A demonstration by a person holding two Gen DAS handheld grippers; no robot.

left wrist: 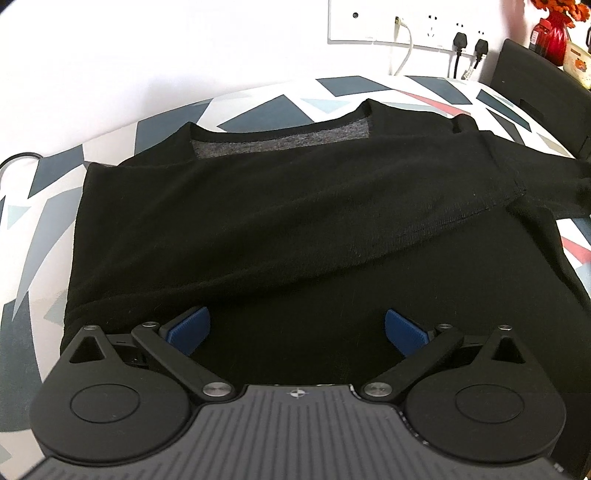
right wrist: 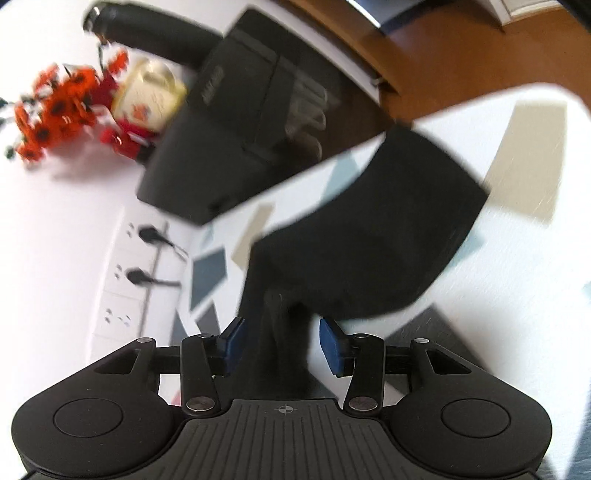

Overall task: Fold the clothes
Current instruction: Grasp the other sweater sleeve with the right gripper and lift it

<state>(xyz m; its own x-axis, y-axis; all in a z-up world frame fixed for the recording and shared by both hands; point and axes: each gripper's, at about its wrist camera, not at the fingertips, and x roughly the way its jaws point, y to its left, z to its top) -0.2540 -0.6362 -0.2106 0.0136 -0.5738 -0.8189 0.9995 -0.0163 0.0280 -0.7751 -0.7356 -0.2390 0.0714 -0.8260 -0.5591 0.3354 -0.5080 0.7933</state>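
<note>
A: Item one, left gripper (left wrist: 297,330)?

B: Jaws are spread to their widest; nothing is clasped. The blue pads (left wrist: 190,328) are poised over the near hem of the black sweater (left wrist: 280,229), well apart from each other.

A: Item two, right gripper (right wrist: 282,345)?

B: Jaws are set partway apart. A bunched strip of the sweater's sleeve (right wrist: 369,236) is seen between the pads; a gap shows on either side, so no clamping is recorded. The view is blurred.

A: Garment location?

B: It is laid flat on the patterned tablecloth (left wrist: 266,107), neckline (left wrist: 280,138) away from the left camera, one sleeve folded across the chest.

A: Surroundings?

B: Wall sockets (left wrist: 406,26) with plugs, and red flowers (right wrist: 55,110), are noted behind.
</note>
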